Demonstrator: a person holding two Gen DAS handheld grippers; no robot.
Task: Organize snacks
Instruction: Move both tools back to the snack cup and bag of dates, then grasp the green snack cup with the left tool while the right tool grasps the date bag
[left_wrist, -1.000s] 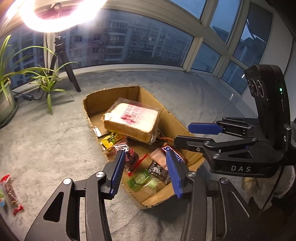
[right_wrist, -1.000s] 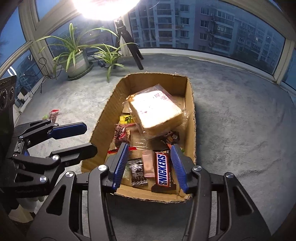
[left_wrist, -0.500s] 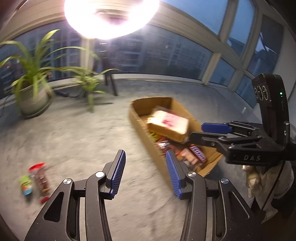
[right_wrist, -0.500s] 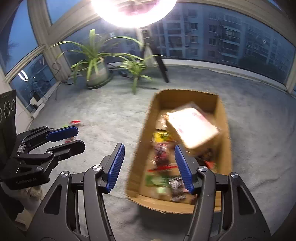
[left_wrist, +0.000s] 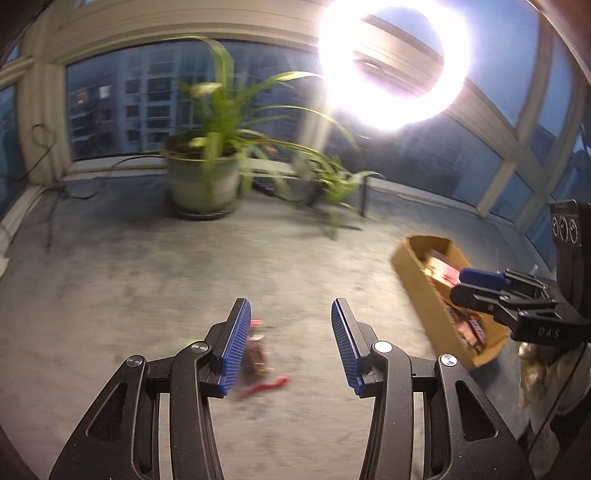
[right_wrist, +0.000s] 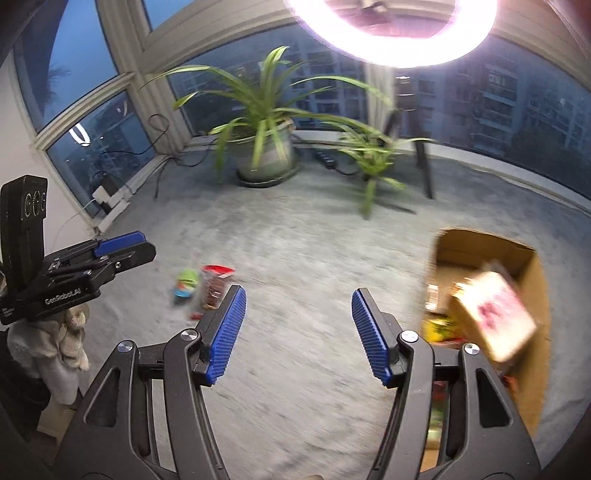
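Two loose snacks lie on the grey carpet: a red-and-brown packet (right_wrist: 214, 284) and a small green one (right_wrist: 186, 282). In the left wrist view the red-and-brown packet (left_wrist: 255, 360) shows just past the left finger of my left gripper (left_wrist: 290, 347), which hangs open and empty above it. My right gripper (right_wrist: 298, 332) is opening over bare carpet with nothing between its fingers. The cardboard box (right_wrist: 480, 251) of snacks, with a bagged loaf of bread (right_wrist: 495, 314) on top, lies off to the right. Each gripper shows in the other's view: left gripper (right_wrist: 147, 245), right gripper (left_wrist: 458, 284).
A large potted plant (right_wrist: 266, 158) and a smaller plant (right_wrist: 373, 162) stand by the windows. Next to them are a ring light's tripod legs (right_wrist: 421, 158). Cables and a power strip (right_wrist: 107, 195) run along the left wall. The same cardboard box (left_wrist: 424, 288) is at the right.
Both grippers have swung left, away from over the box, to the carpet where the loose snacks lie. The right gripper's jaws stand wider than before. The left gripper's gap is unchanged.
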